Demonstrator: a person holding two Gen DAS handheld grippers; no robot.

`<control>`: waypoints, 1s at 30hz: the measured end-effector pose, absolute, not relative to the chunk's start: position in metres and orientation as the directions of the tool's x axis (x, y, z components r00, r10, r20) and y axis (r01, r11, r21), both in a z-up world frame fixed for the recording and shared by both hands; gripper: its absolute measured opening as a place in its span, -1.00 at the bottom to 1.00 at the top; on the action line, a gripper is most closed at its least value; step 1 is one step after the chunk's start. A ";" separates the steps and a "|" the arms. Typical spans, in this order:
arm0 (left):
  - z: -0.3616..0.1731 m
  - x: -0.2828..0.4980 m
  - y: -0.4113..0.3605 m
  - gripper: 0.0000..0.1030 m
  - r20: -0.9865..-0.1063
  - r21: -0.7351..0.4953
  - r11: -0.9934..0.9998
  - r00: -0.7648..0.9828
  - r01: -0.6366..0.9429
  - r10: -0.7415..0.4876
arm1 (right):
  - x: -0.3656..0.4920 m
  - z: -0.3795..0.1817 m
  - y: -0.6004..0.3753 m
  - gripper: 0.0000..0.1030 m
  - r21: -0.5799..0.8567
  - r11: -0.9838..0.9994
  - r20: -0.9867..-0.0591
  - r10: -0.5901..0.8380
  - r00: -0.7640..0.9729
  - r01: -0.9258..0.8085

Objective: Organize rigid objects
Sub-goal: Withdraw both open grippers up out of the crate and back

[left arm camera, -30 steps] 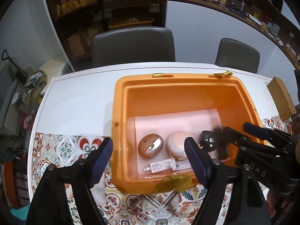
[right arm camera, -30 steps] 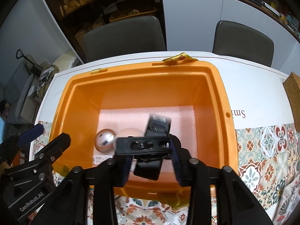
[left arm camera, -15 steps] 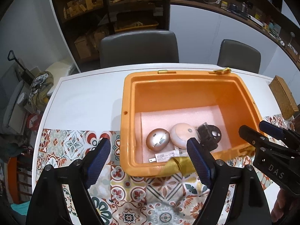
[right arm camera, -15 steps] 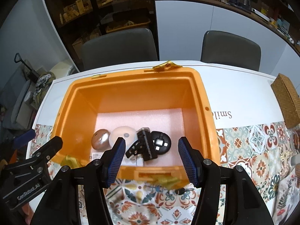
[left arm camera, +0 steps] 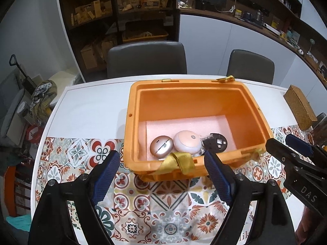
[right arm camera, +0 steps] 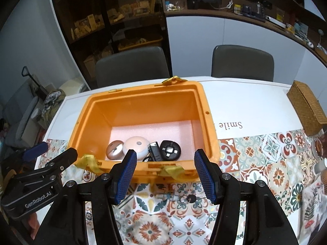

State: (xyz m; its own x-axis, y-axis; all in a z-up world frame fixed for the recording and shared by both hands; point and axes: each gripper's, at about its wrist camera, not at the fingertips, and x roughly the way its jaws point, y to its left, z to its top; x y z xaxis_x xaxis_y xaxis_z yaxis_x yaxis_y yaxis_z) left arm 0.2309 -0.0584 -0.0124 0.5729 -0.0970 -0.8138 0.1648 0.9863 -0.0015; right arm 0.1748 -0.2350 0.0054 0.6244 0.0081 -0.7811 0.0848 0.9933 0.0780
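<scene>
sitting in the orange bin (right arm camera: 206,110) on pink foam are a gold puck (right arm camera: 115,149), a pale round case (right arm camera: 137,144) and black gadgets (right arm camera: 170,150). left gripper (left arm camera: 161,175) and right gripper (right arm camera: 164,173) hover before the near rim, jaws apart, empty.

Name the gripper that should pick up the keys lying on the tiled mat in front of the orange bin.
Right. The keys lie on the tiled mat just before the orange bin, in line with the right gripper, open and empty. The left gripper, also open, sits further left; its view doesn't show them.

Both wrist views — orange bin (left arm camera: 192,94), seemingly near
</scene>
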 end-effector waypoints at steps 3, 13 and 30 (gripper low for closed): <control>-0.013 0.223 -0.060 0.65 -0.813 0.001 0.985 0.574 0.172 -0.099 | 0.165 0.006 -0.235 0.15 0.080 0.993 -0.775 0.009 0.632 0.083; -0.023 0.201 -0.060 0.68 -0.814 -0.022 0.986 0.569 0.164 -0.113 | 0.137 0.000 -0.234 0.15 0.068 0.996 -0.757 0.012 0.653 0.061; -0.064 0.178 -0.056 0.75 -0.856 -0.036 0.991 0.508 0.129 -0.097 | 0.112 -0.031 -0.234 0.22 0.072 0.997 -0.743 0.029 0.669 0.036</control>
State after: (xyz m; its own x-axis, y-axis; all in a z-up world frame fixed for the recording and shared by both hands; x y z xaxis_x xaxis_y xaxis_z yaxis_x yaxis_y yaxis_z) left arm 0.1778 -0.0565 -0.0637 0.5079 -0.0973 -0.8559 0.1290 0.9910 -0.0361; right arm 0.1117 -0.2338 -0.0308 0.6690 0.0291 -0.7427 0.0363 0.9968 0.0717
